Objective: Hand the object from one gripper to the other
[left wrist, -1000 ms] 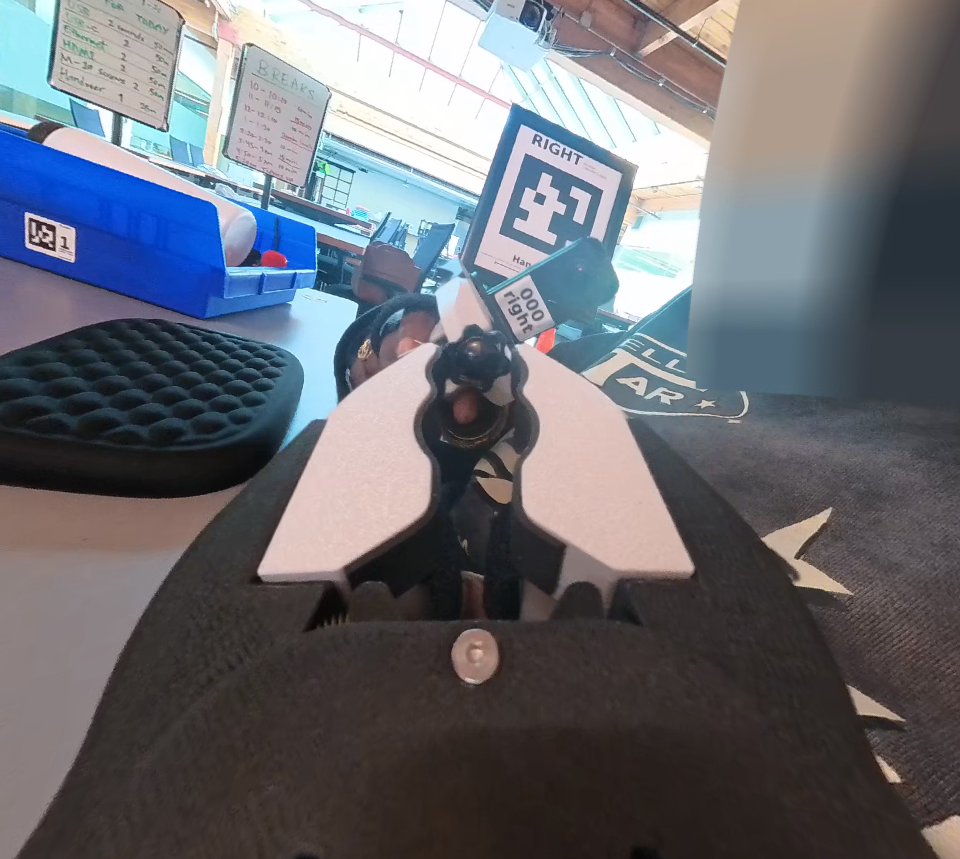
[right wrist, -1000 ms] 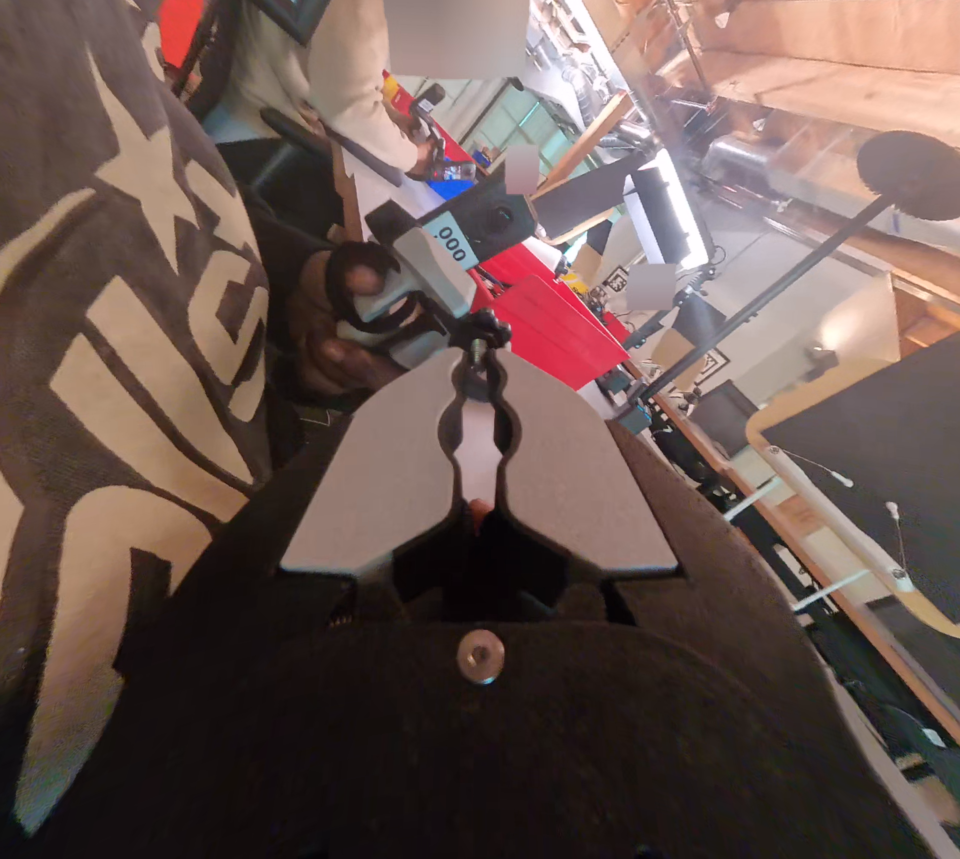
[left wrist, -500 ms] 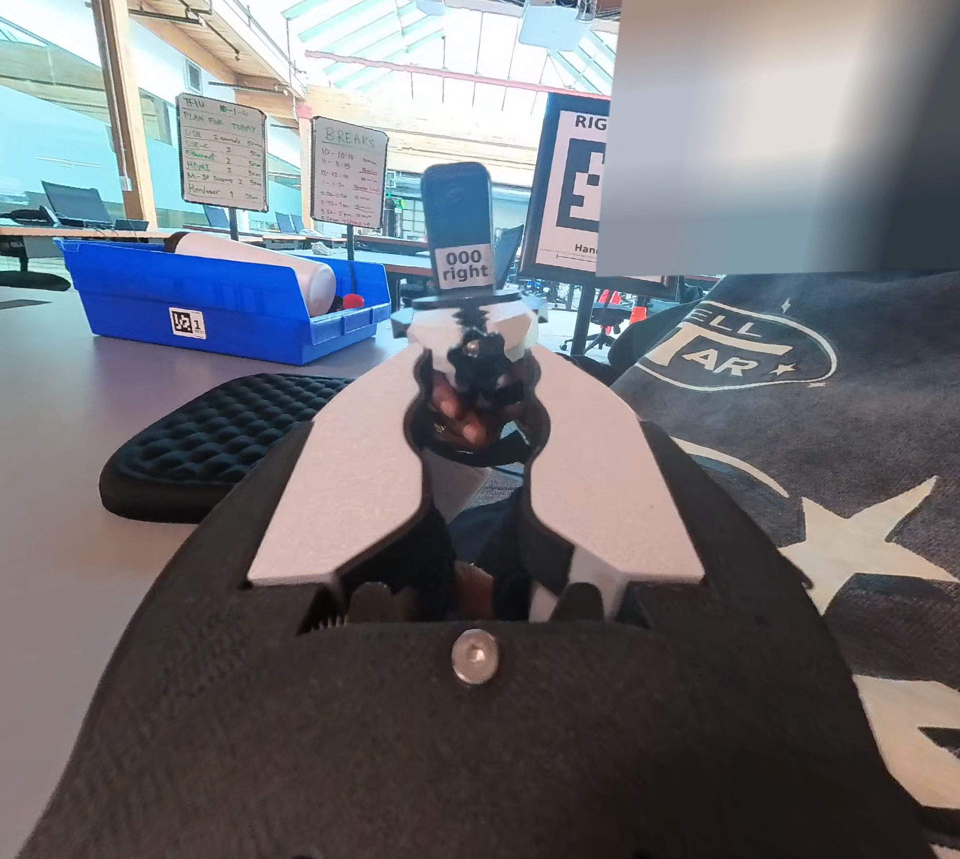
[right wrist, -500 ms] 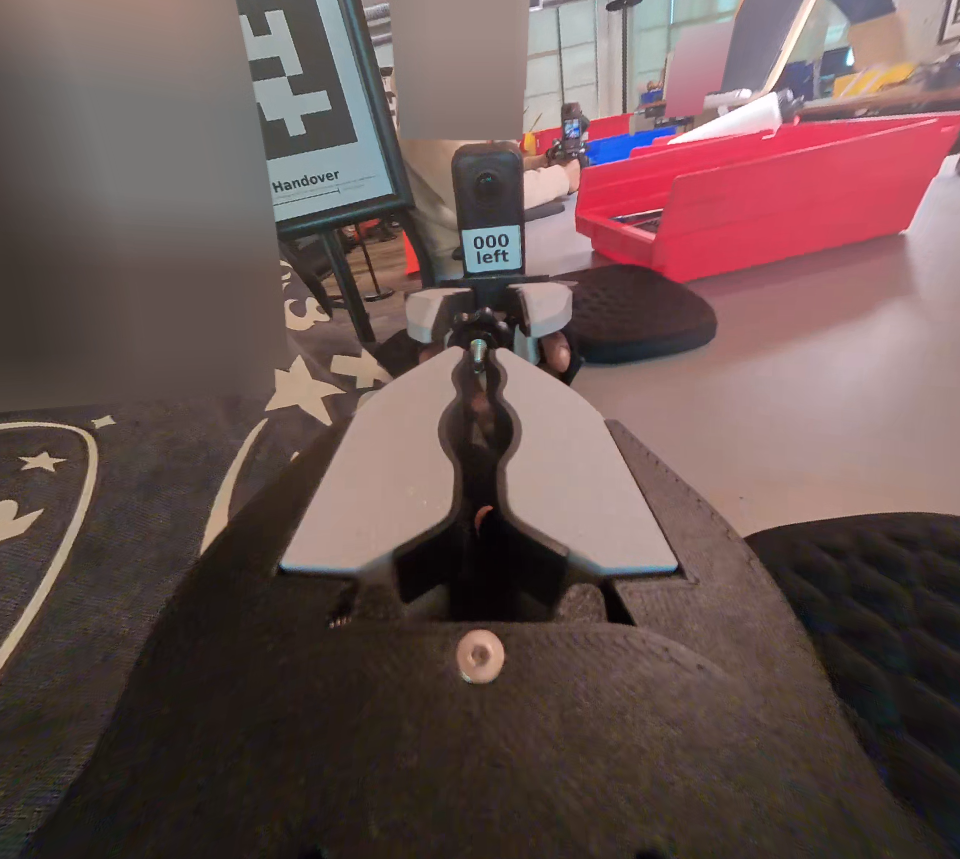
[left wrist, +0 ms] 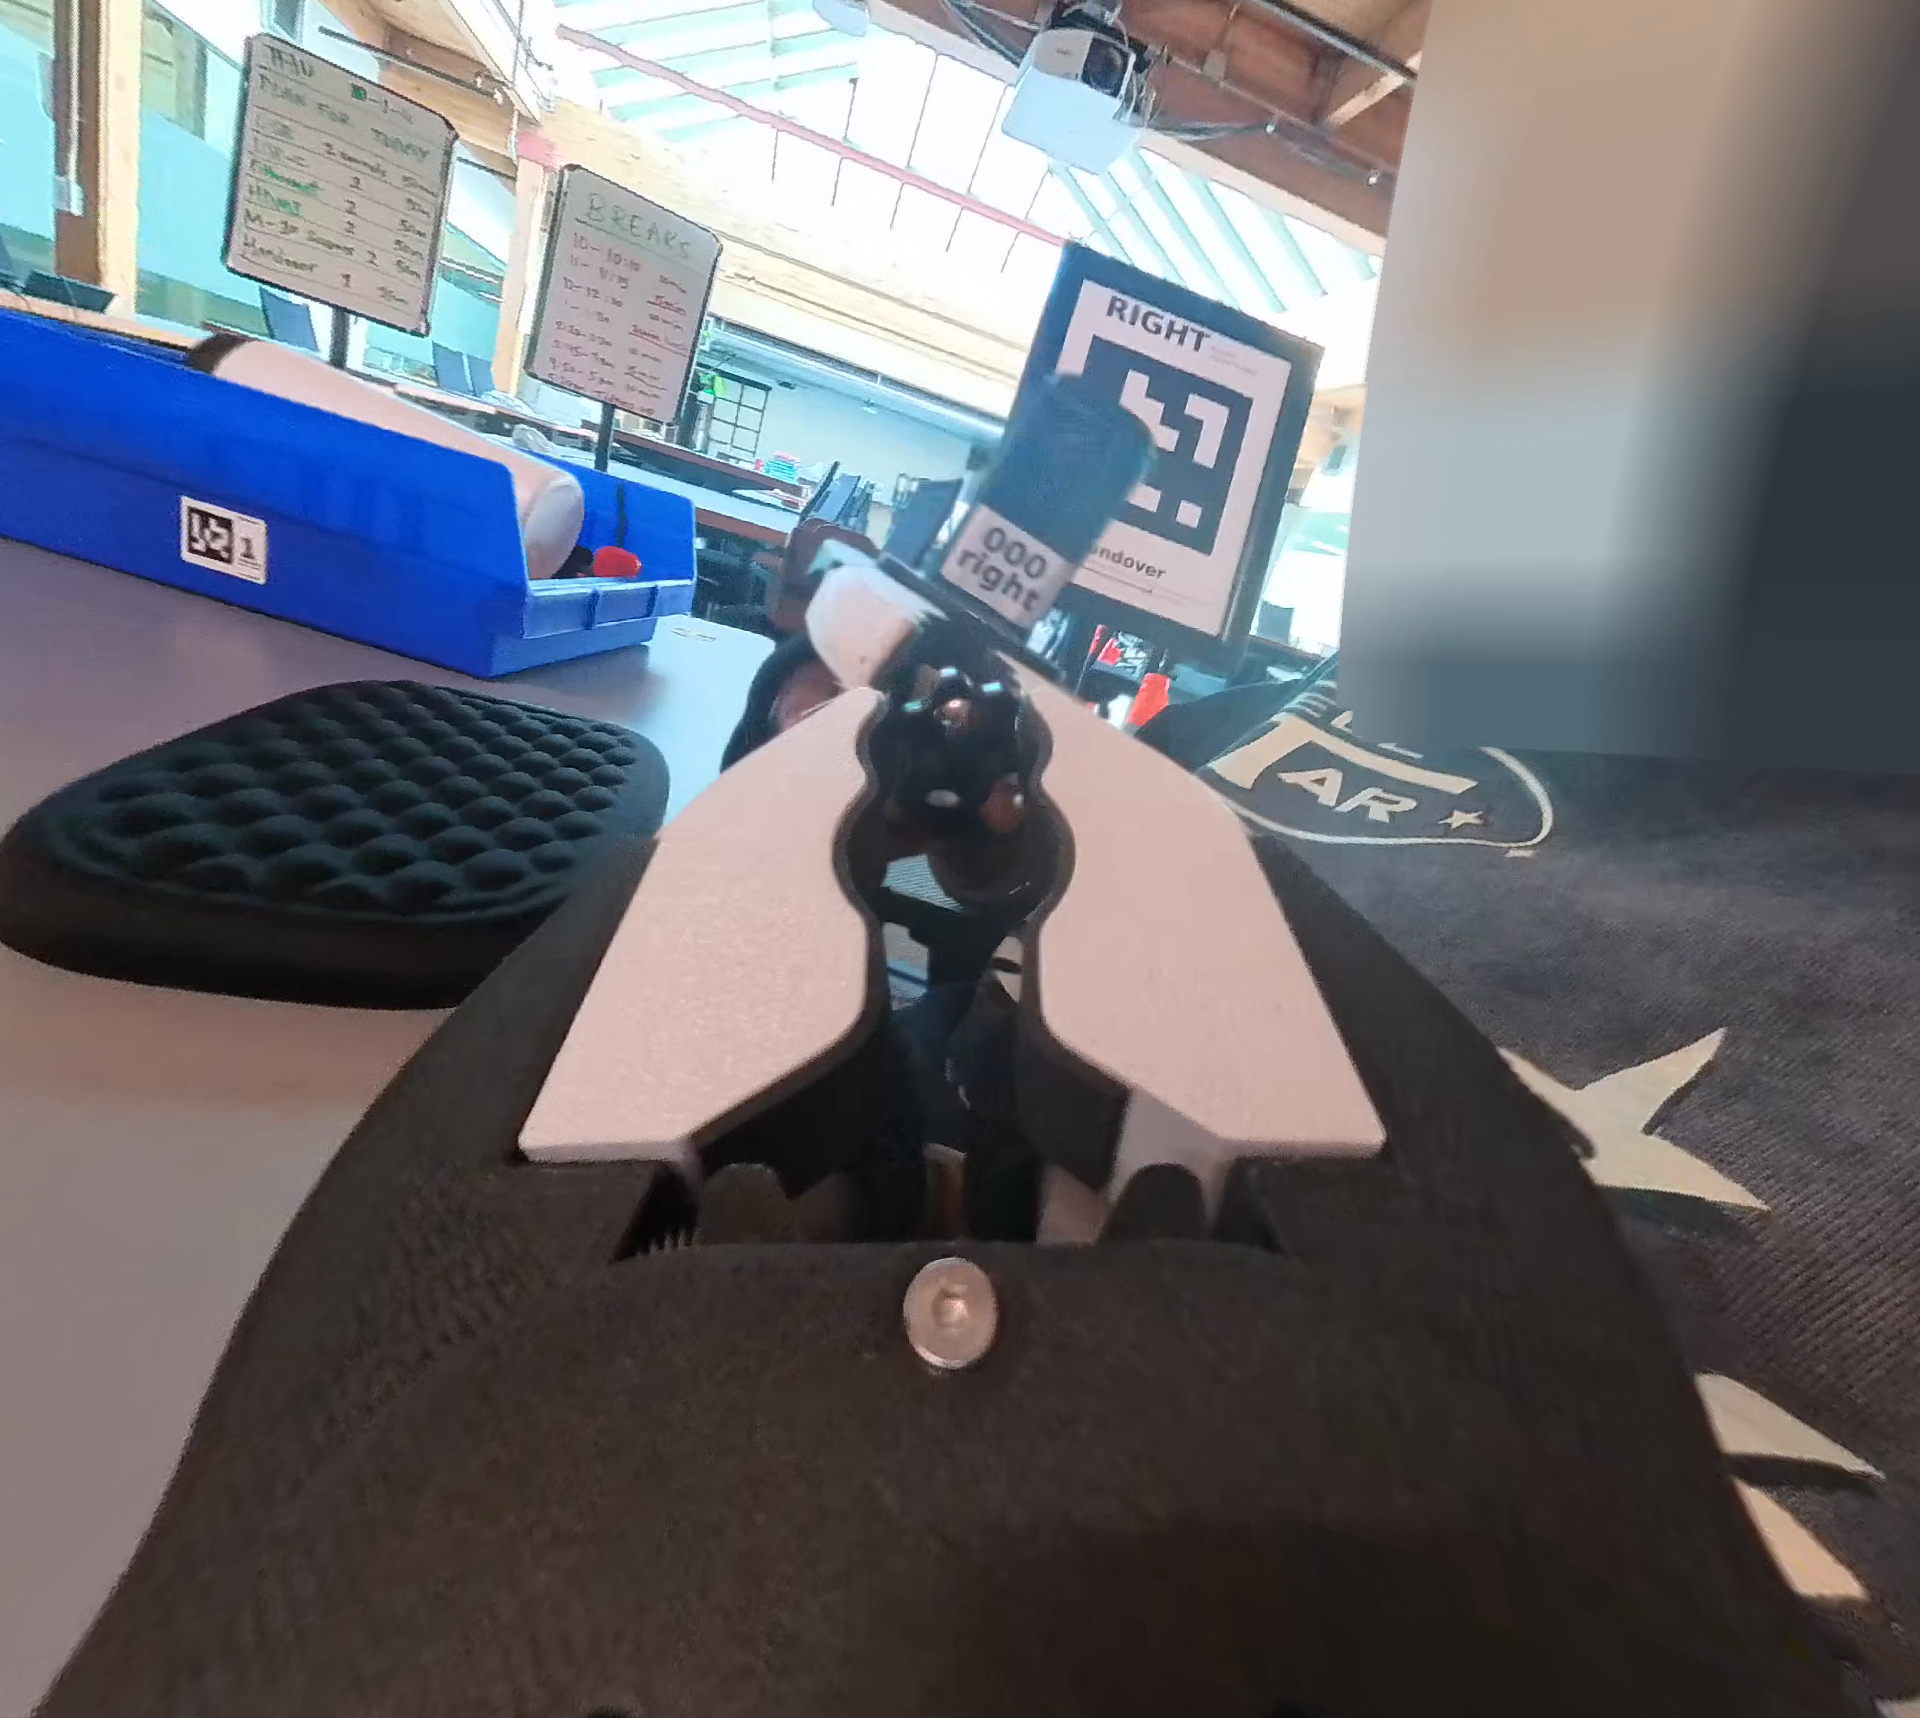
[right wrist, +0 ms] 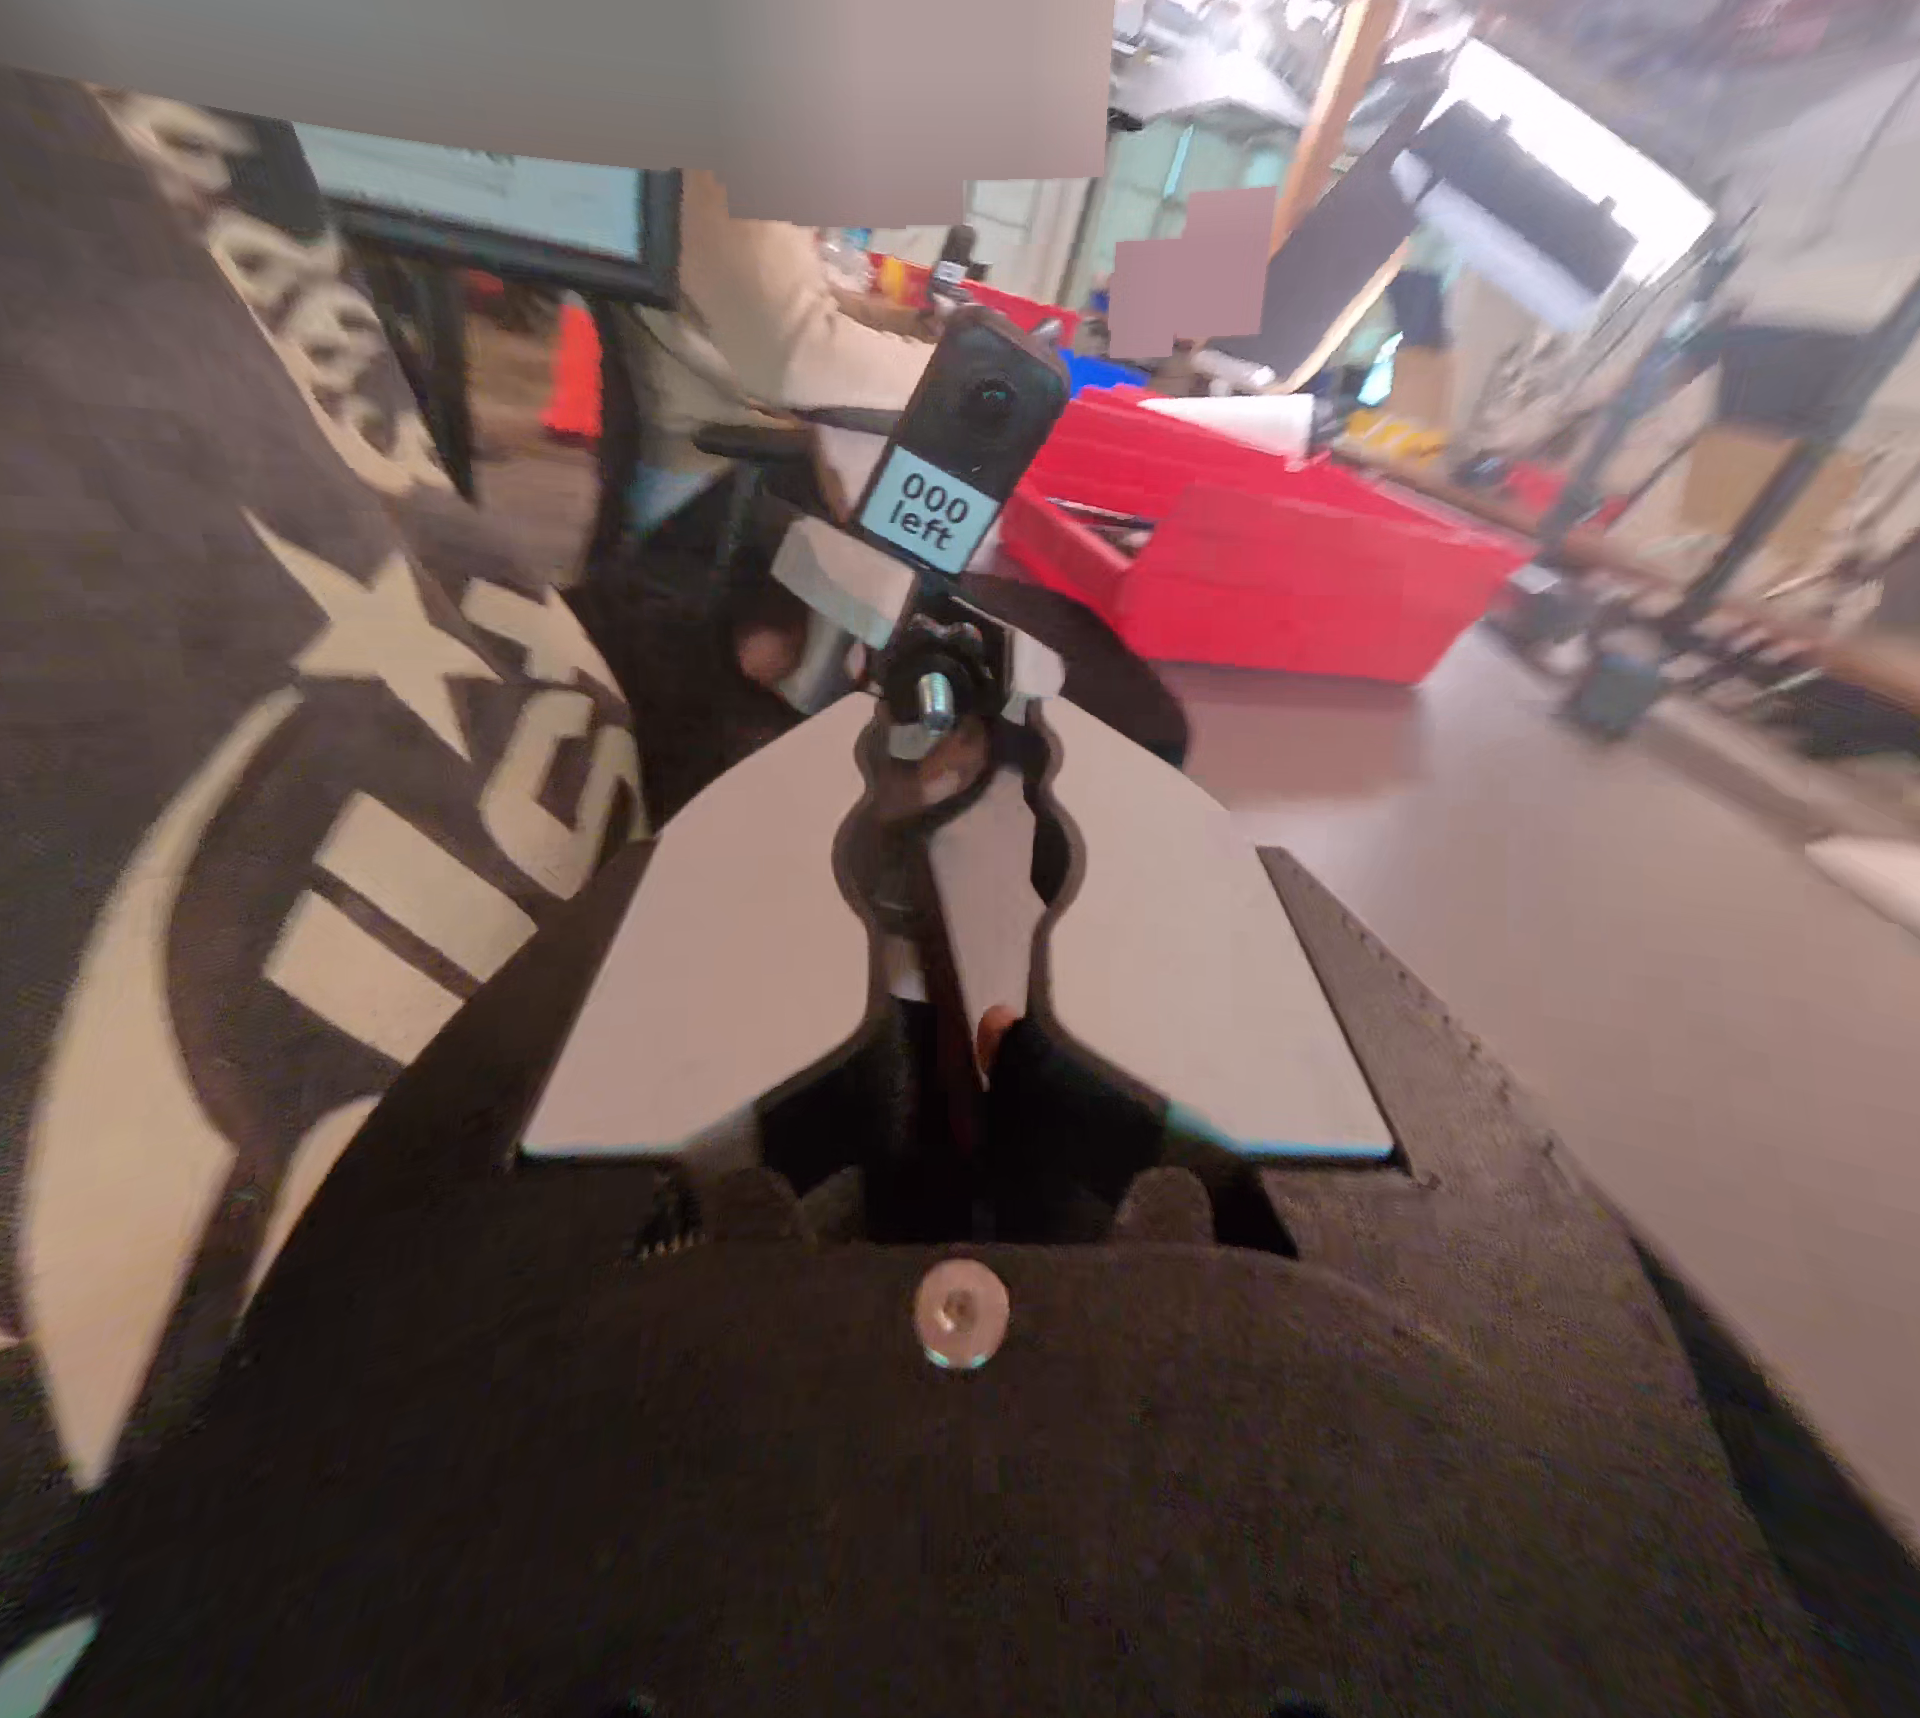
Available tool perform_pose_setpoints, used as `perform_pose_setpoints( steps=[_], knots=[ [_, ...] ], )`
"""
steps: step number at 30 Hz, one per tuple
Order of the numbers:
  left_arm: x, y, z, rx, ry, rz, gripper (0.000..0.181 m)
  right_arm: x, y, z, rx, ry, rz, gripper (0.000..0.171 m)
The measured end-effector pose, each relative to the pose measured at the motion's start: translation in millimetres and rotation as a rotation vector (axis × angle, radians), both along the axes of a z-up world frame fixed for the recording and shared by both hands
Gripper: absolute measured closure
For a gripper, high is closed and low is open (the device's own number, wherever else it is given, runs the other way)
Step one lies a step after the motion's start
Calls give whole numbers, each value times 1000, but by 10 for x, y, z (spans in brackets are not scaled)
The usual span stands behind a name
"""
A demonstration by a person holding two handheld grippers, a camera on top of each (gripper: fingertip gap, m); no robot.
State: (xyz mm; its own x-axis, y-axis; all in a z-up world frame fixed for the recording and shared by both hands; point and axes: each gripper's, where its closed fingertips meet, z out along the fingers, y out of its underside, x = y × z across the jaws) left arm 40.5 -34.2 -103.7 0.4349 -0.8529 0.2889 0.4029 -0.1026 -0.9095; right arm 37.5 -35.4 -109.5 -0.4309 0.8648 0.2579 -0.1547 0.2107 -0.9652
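A small black star knob with a metal screw sits between the two grippers, which face each other tip to tip. My left gripper is shut on the knob's black head. My right gripper is open, its jaws standing apart on either side of the screw's threaded end. The right gripper's tilted body shows just behind the knob in the left wrist view. The left gripper's body shows behind the knob in the right wrist view. Hands hold both.
A black dimpled pad lies on the grey table to my left, with a blue bin behind it. A red bin stands on the table. A framed marker sign stands behind. The person's dark printed shirt is close.
The right gripper's jaws, shut on the screw before, have spread apart. Both grippers have tilted from level half a second ago. The left gripper still grips the knob.
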Motion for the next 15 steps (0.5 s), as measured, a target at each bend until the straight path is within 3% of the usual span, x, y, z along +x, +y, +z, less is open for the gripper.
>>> perform_pose_setpoints(
  steps=[3, 6, 11, 15],
  knots=[
    [-12, 1, 4, -32, -37, -27, 160, 11, -31, 4, 261, 135, -99, 146],
    [-3, -13, 7, -45, -50, -51, 160, 17, -89, -6, 394, 198, -137, 151],
    [43, -44, -13, -53, -37, -86, 159, 32, -93, 2, 459, 229, -153, 165],
    [53, -50, -6, -23, -22, -75, 158, 47, -98, -3, 394, 183, -104, 165]
  ],
)
